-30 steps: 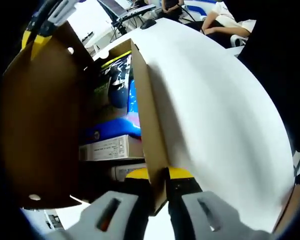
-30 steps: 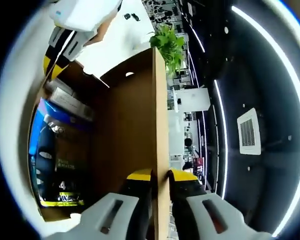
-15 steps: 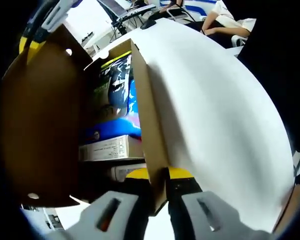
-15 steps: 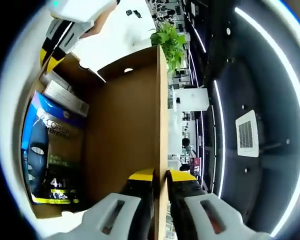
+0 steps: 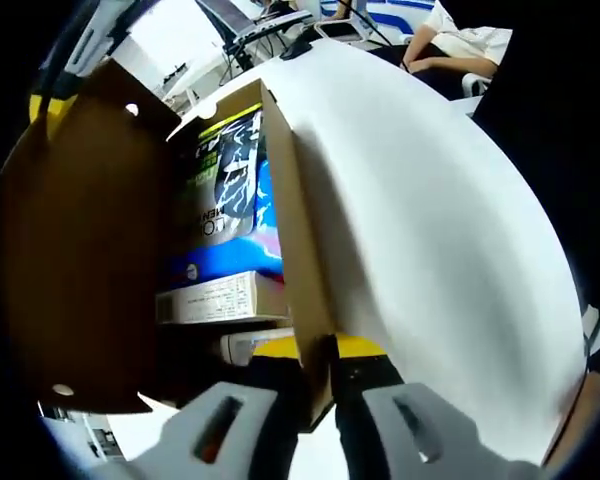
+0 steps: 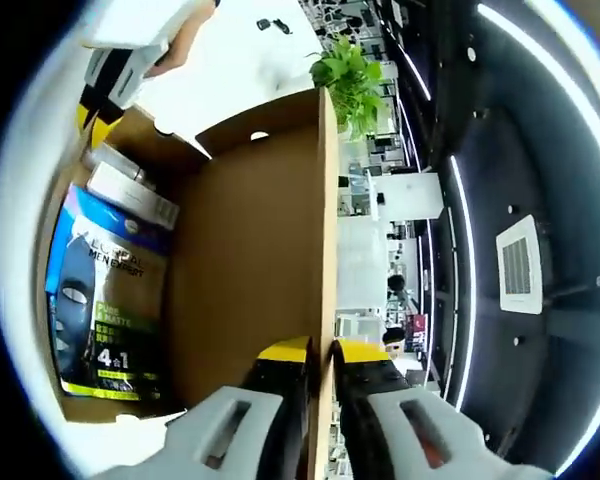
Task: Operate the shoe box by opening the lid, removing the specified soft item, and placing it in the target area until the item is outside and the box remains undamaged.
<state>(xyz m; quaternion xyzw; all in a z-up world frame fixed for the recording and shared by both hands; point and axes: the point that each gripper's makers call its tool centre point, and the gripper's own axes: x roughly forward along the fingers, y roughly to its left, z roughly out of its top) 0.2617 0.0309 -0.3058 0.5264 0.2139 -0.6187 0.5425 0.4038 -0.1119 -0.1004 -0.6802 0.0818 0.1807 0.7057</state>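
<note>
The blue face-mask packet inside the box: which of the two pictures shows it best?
The right gripper view. There the blue packet lies face-on in the open box, its print and mask picture plain. The left gripper view shows the packet at a slant, partly hidden behind the box wall.

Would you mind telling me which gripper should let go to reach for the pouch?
Probably the left gripper: it only pins the box wall, while the right gripper props the lid open.
</note>
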